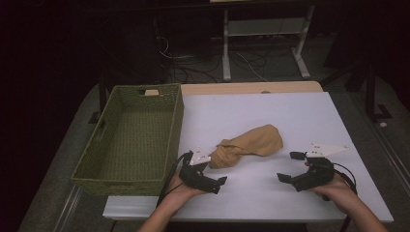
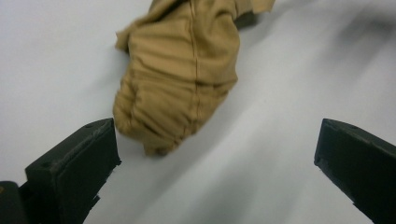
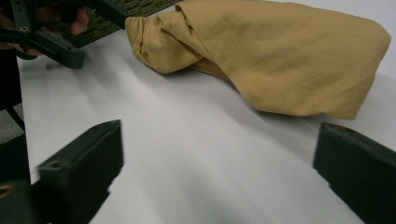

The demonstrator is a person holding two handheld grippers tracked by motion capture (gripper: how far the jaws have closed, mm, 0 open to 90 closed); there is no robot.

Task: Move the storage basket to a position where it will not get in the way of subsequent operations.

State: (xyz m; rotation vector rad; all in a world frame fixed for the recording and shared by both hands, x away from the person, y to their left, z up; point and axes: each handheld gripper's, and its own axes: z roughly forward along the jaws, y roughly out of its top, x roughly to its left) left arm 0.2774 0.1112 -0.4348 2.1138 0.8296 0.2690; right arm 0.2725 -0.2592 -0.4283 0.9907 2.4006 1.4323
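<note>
The white desk (image 1: 270, 121) spreads before me, with a green woven basket (image 1: 130, 140) at its left edge. A tan cloth bundle (image 1: 251, 145) lies mid-desk, its long axis running from its bunched end near me on the left to its rounded end far right. My left gripper (image 1: 214, 173) and right gripper (image 1: 291, 166) flank it, fingers spread, holding nothing.

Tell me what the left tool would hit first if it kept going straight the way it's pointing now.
Most likely the bunched end of the tan cloth, which lies just ahead of the open left tool, nearer one side of it. How much bare white table lies between is hard to judge.
</note>
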